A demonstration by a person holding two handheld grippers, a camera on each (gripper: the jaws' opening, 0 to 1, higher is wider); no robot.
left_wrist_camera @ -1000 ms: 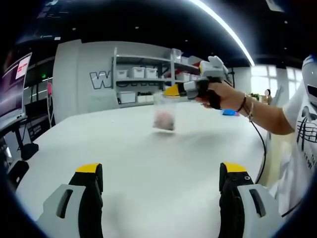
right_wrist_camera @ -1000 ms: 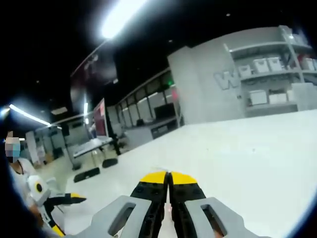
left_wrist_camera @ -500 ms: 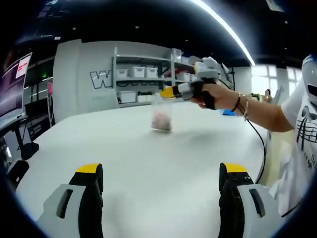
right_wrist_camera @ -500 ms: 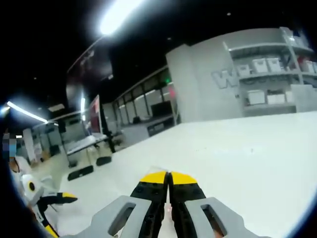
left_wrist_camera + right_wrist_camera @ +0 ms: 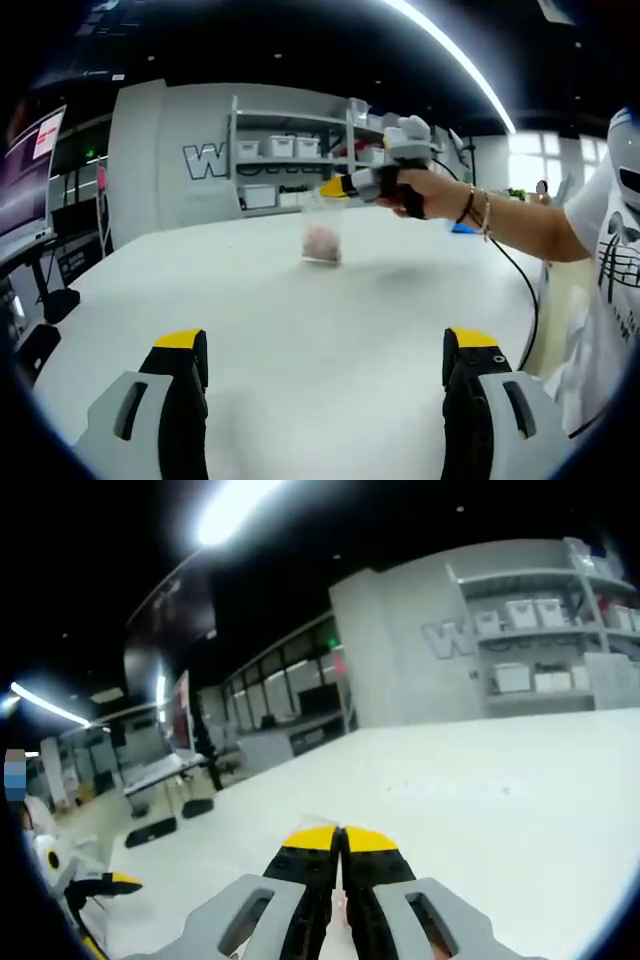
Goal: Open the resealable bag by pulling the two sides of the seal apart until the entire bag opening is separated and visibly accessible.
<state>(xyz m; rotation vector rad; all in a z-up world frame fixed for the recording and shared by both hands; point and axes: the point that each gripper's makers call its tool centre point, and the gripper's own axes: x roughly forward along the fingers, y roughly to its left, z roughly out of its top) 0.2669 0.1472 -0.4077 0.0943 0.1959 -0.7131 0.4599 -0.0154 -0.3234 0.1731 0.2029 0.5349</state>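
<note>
A small clear resealable bag [image 5: 322,238] with pinkish contents hangs above the white table [image 5: 300,330] in the left gripper view. My right gripper [image 5: 336,186], held in a hand, is shut on the bag's top edge from the right. In its own view the right gripper [image 5: 340,838] shows yellow tips pressed together, with a thin sliver of clear plastic at the tips. My left gripper [image 5: 325,345] stands open near the table's front, well short of the bag, with nothing between its fingers. It also appears at the far left as the left gripper [image 5: 98,885].
A person's arm [image 5: 520,225] with wrist bands reaches in from the right, and a black cable [image 5: 527,300] hangs from it. Shelves with white boxes [image 5: 290,160] stand against the back wall. Desks and chairs [image 5: 170,790] lie beyond the table's far side.
The right gripper has carried the hanging bag slightly left and farther away in the left gripper view. The right gripper view has swung a little. The left gripper has stayed put.
</note>
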